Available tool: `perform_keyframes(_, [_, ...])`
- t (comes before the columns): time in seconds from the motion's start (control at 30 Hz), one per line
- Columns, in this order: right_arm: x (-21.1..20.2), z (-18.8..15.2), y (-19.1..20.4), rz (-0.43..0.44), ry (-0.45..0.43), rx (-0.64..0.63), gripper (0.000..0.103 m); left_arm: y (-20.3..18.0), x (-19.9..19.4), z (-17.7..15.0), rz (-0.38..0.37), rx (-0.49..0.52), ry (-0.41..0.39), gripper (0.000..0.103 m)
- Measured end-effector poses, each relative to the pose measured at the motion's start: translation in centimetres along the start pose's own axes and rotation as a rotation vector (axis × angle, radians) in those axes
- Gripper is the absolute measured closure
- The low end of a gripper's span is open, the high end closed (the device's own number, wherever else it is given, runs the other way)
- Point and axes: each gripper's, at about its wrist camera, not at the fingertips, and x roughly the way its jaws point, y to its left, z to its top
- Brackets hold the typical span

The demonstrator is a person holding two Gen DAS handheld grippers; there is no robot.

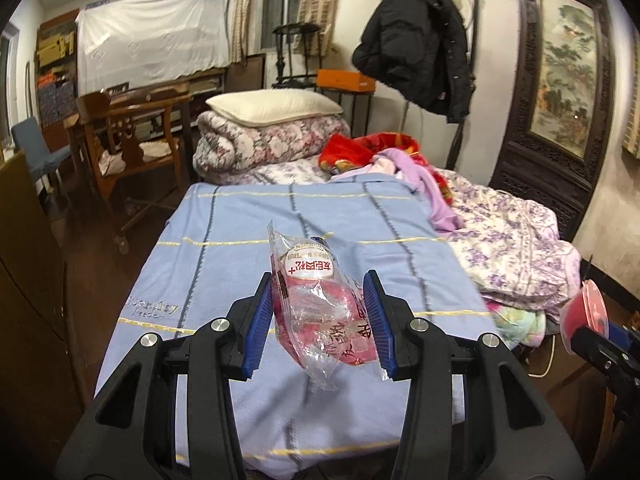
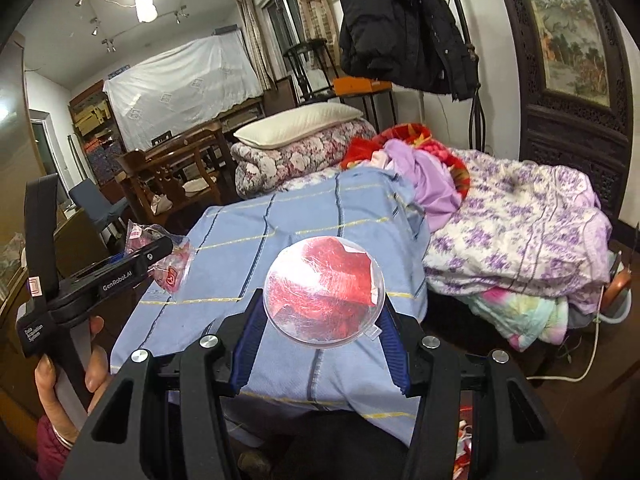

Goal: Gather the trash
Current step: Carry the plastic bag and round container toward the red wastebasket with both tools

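Between left jaws, clenched: plastic wrapper [image 1: 320,304]; right jaws grasp round lid [image 2: 325,291].

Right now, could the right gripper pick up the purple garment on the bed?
Probably not: the right gripper is already shut on a clear round lid, so its jaws are occupied. The purple garment itself lies uncovered.

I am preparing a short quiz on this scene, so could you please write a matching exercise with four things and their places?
Things:
1. plastic wrapper
2. round clear container
3. black jacket
4. white pillow

Places:
A. on the folded floral quilt
B. hanging by the wall
C. between the left gripper pads
D. between the right gripper pads

Pairs: 1-C, 2-D, 3-B, 4-A
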Motion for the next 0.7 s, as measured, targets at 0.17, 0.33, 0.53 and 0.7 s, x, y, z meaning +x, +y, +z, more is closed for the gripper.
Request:
perform_keyframes(0.17, [-3.5,0.0,-2.0,-0.012,-0.042,0.007,0.050,-3.6,-2.2,0.1,-0.020,0.062,-0.033,0.058])
perform_keyframes(0.33, [-6.4,-0.7,-4.8,-0.040,-0.068,0.028,0.050,-7.5,-4.2,0.1,-0.056,0.124,-0.056,0.058])
perform_keyframes(0.53, [-9.1,-1.6,-8.3,-0.079,-0.097,0.056,0.050,-11.9,-5.8,-0.4,-0.113,0.189,-0.063,0.058])
perform_keyframes(0.7, [-11.0,-2.3,-11.7,-0.107,-0.116,0.099,0.050,-16.5,-5.9,-1.1,-0.183,0.245,-0.035,0.058])
